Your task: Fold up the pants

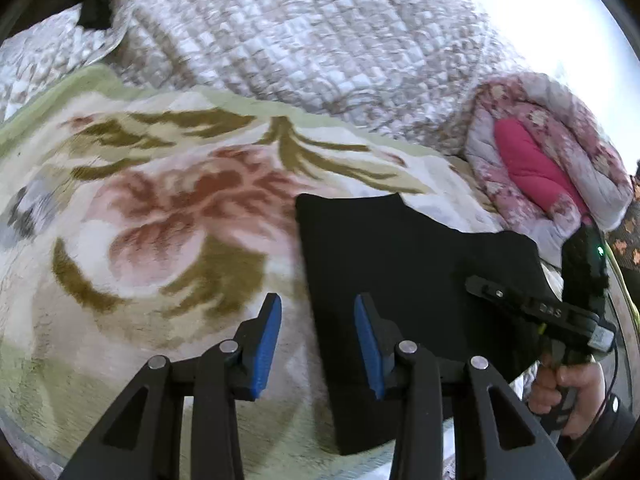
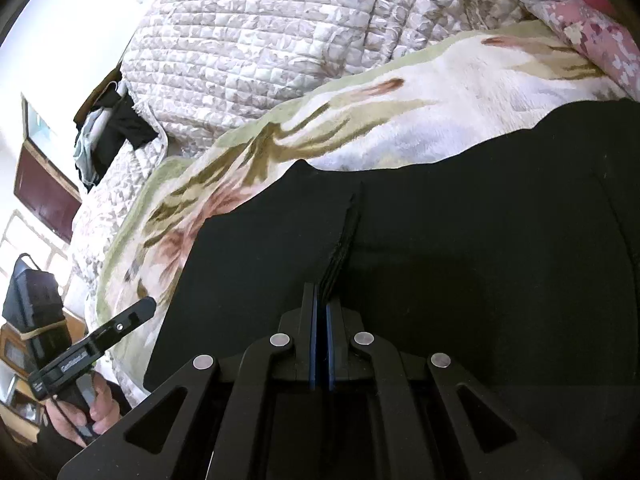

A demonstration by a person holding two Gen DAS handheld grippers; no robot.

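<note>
right gripper [image 2: 321, 308] first: its blue pads are squeezed together with a raised ridge of the black pants [image 2: 440, 264] pinched between them, you can see the fold of fabric running up and away from the tips. so that one's clamped on the pants.

left gripper [image 1: 318, 344] has its jaws standing partly apart with nothing between the pads. it hangs right over the left edge of the pants, one blue finger over the blanket and the other over the black fabric. can't tell if it touches the cloth.

the pants lie flat on a floral blanket [image 1: 140, 208] (cream with pink flowers, olive leaves, pale green border) spread on the bed. they look already doubled over into a dark blocky shape, left edge pretty straight.

everything else relative to the pants: beyond them is a big grey-white quilted cover [image 1: 300, 40], heaped up. off to their right in the left wrist view sits a rolled pink floral comforter [image 1: 552, 160] with a hot pink lining. past their far left, on the quilt's edge, there's a small pile of dark clothes [image 2: 108, 128].

a hand [image 1: 572, 392] wraps the right gripper's handle, just right of the pants.
</note>
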